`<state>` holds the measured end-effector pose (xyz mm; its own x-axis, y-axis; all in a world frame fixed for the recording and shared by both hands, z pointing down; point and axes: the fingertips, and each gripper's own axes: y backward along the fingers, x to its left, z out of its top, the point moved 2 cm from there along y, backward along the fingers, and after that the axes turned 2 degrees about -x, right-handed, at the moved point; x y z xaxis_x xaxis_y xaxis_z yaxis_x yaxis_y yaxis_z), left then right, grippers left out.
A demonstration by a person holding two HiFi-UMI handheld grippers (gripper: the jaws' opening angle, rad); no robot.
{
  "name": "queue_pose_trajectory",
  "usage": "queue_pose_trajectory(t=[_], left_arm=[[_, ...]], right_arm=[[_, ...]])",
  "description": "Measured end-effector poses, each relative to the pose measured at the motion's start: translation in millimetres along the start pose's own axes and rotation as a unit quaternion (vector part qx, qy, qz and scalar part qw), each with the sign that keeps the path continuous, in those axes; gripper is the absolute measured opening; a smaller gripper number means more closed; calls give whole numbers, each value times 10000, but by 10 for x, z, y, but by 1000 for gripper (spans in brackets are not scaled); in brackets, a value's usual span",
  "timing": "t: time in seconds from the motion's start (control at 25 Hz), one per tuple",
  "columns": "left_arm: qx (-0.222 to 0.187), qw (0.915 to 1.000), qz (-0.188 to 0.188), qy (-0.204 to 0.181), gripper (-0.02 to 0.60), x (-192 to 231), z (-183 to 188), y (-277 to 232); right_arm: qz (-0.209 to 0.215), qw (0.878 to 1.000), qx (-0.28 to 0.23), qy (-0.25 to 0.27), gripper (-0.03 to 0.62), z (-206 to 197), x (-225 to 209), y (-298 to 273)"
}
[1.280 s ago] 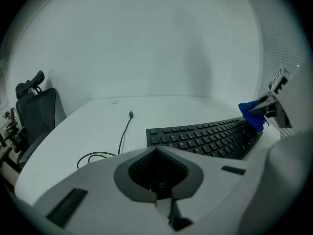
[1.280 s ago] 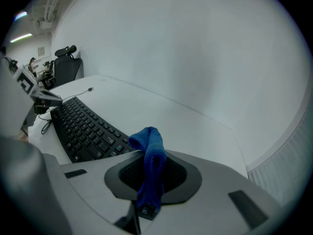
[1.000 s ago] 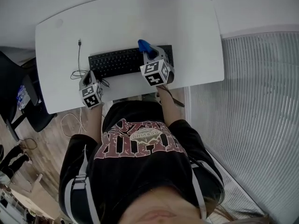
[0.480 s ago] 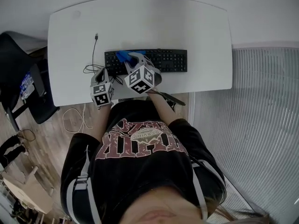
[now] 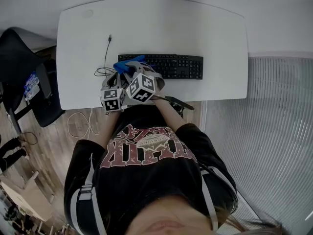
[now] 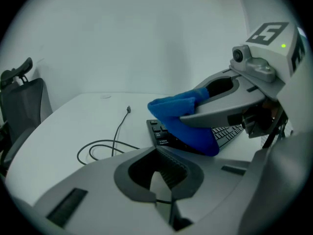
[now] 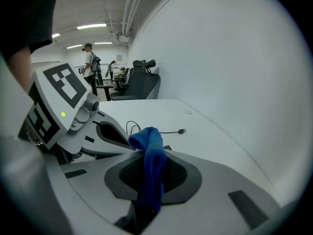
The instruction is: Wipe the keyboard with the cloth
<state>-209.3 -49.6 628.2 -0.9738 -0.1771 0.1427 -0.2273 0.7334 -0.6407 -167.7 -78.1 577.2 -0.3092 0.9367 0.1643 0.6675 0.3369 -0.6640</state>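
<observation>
Your right tongs are clamped together on the blue cloth. A fold of it runs up between the two jaws and sticks out past the tips. Your left tongs have their jaws closed together with nothing held between them.

From the head view, both tools sit close side by side at the front left part of the white bench. The right tongs reach forward over the left end of the black keyboard. The left tongs lie just to their left, off the keyboard's end. The cloth covers the keyboard's left end, and the rest of the keys to the right lie bare.

In the left gripper view you see the right tongs coming in from the right. The cloth hangs from them down onto the keyboard corner. A thin black cable loops on the bench left of the keyboard, with its plug end lying loose farther back. A dark chair stands beside the bench's left edge.
</observation>
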Motion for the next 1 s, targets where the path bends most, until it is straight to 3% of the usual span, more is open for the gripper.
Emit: queue_pose_trajectory(t=[0.32, 1.0], left_arm=[[-12, 10000, -94, -4, 29, 3, 11, 13], [17, 10000, -17, -41, 29, -9, 4, 13]], right_arm=[[254, 9981, 359, 426, 64, -69, 190, -217], [241, 9973, 474, 503, 64, -164, 208, -219]])
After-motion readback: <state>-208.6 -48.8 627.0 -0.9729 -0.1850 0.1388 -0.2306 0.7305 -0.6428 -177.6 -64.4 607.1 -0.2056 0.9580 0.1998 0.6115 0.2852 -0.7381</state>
